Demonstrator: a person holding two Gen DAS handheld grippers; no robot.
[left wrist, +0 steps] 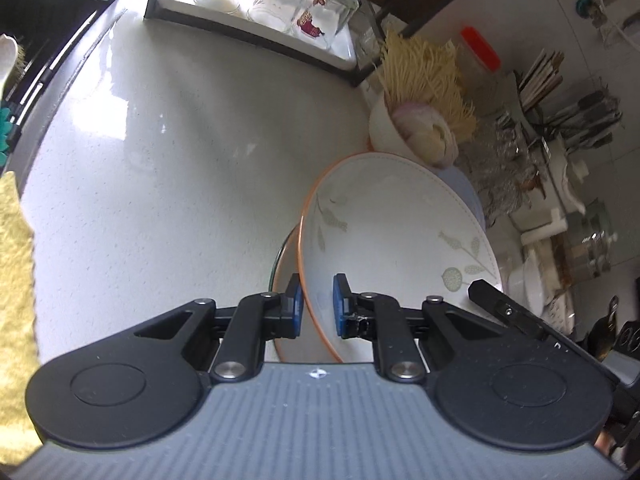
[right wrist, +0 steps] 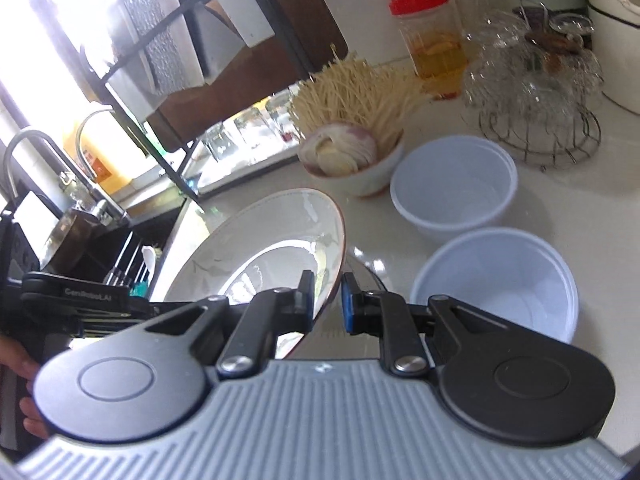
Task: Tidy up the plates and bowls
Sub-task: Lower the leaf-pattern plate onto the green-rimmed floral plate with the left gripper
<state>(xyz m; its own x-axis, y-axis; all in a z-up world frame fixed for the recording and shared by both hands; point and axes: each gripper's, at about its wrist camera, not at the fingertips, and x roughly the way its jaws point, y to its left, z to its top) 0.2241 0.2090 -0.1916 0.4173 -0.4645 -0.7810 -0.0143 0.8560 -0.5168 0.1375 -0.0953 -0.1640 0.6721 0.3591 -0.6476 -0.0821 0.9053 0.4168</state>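
A white plate with an orange rim and leaf print [left wrist: 396, 232] is held tilted above the counter. My left gripper [left wrist: 318, 306] has its jaws on either side of the plate's near rim with a small gap. My right gripper [right wrist: 328, 298] straddles the opposite rim of the same plate [right wrist: 260, 248], also with a gap on one side. A second orange-rimmed plate [left wrist: 286, 276] lies under it. Two white bowls stand right of the plate in the right wrist view, one farther [right wrist: 454, 184] and one nearer [right wrist: 496, 280].
A bowl of noodles and onion [right wrist: 352, 148] stands behind the plate. A red-lidded jar [right wrist: 434, 40], a wire basket of glassware [right wrist: 536, 92], a rack with upturned glasses [left wrist: 276, 4], the sink [left wrist: 36, 40] and a yellow cloth [left wrist: 14, 280] surround the white counter [left wrist: 160, 160].
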